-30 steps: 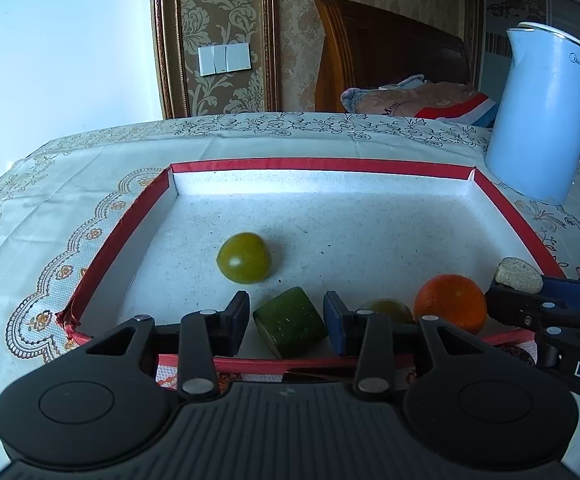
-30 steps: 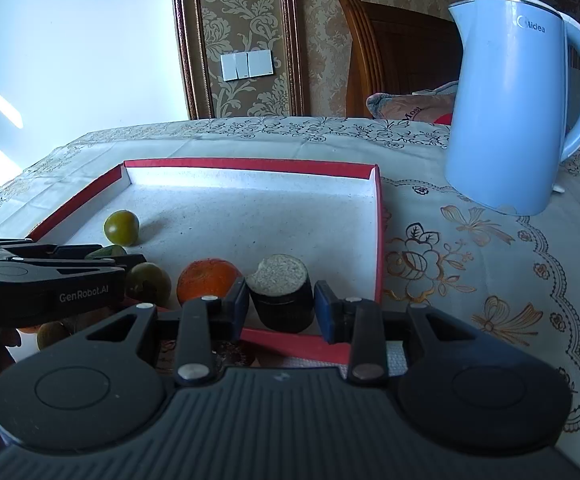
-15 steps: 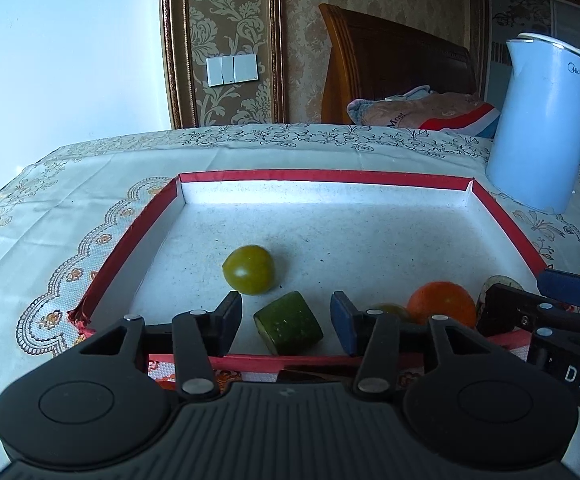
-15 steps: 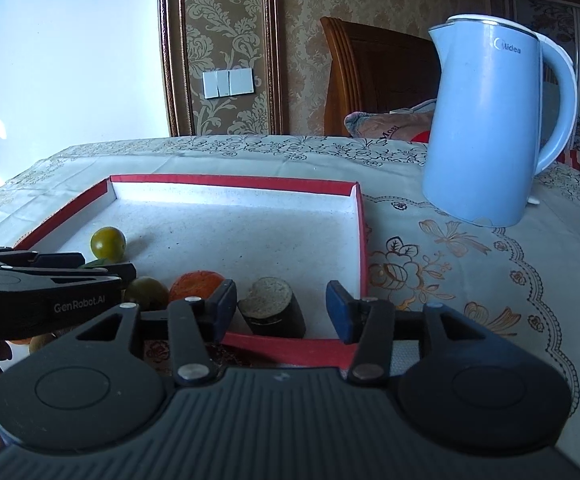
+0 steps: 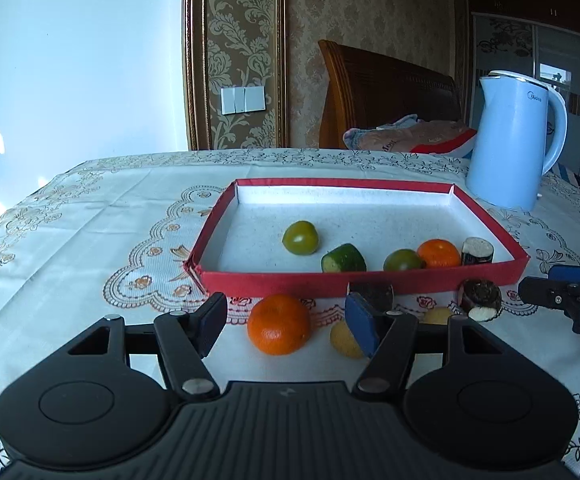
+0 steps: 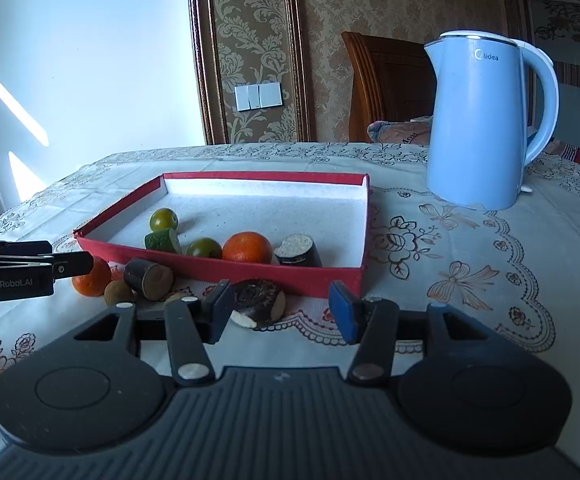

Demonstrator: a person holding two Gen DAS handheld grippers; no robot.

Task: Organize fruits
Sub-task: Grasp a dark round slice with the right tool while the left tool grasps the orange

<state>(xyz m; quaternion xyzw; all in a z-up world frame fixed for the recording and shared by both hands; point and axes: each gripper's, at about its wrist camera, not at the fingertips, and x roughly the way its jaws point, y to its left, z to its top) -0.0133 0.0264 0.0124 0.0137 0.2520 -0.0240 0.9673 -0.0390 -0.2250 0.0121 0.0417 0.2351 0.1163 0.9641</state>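
A red-rimmed tray [image 5: 361, 278] [image 6: 226, 266] holds two green fruits [image 5: 299, 237] [image 5: 403, 260], a cucumber piece [image 5: 343, 258], an orange [image 5: 438, 253] and a dark cut piece [image 5: 477, 251]. In front of it on the cloth lie an orange [image 5: 278, 324] [image 6: 90, 278], yellow round fruits [image 5: 345, 340], and dark cut pieces [image 5: 481, 299] [image 6: 258, 303] [image 6: 148, 279]. My left gripper [image 5: 288, 322] is open and empty around the loose orange. My right gripper [image 6: 280, 310] is open and empty, with a dark piece by its left finger.
A blue electric kettle [image 5: 515, 142] [image 6: 483, 120] stands on the patterned tablecloth to the right behind the tray. A wooden headboard [image 5: 385, 92] and bedding lie beyond the table. The other gripper shows at each view's edge [image 5: 569, 294] [image 6: 18, 270].
Both grippers have let go of their pieces in the tray, opened wider and pulled back toward me, so the loose fruit in front of the tray has come into view.
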